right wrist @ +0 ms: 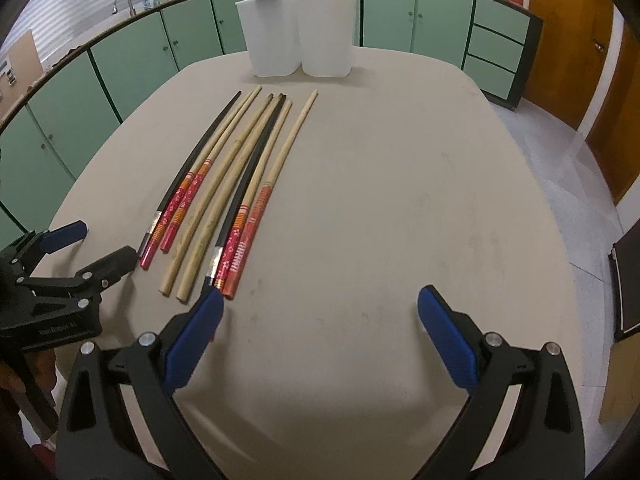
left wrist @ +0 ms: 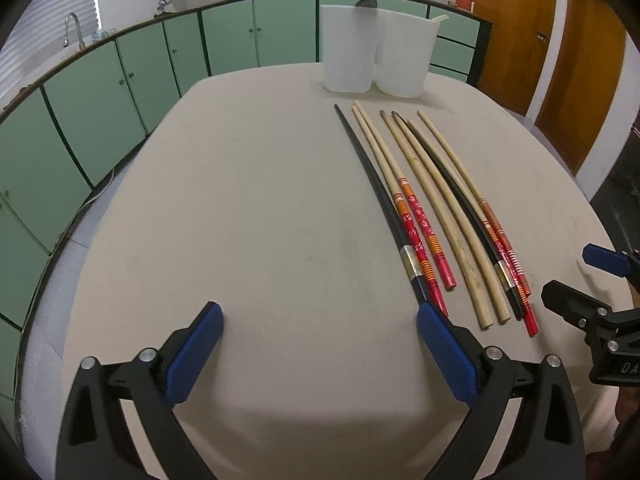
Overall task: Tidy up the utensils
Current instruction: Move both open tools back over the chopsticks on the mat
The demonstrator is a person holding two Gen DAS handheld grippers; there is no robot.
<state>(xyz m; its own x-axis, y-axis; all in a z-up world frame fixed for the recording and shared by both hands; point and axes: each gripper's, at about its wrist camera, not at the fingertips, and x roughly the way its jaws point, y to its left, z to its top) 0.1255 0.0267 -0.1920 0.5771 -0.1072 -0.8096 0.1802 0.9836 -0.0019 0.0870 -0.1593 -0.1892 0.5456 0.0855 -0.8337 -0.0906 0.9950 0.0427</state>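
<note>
Both the left gripper [left wrist: 320, 320] and right gripper [right wrist: 320, 306] hang wide open and empty over the table [left wrist: 240, 200], and those chopsticks [left wrist: 424, 208] lying bunched below the white holders [left wrist: 376, 52] look light, stiff and slippery, so I'd pinch one near its thick painted end.

Left gripper [left wrist: 320, 322] tilting steeply down over near edge of tabletop [left wrist: 260, 200], jaws standing wide, nothing between blue pads [left wrist: 194, 354]. Right gripper [right wrist: 320, 310] angling down alongside it, jaws likewise spread, gripping nothing. Both hovering side by side, close together, each showing at edge of other's view.
</note>
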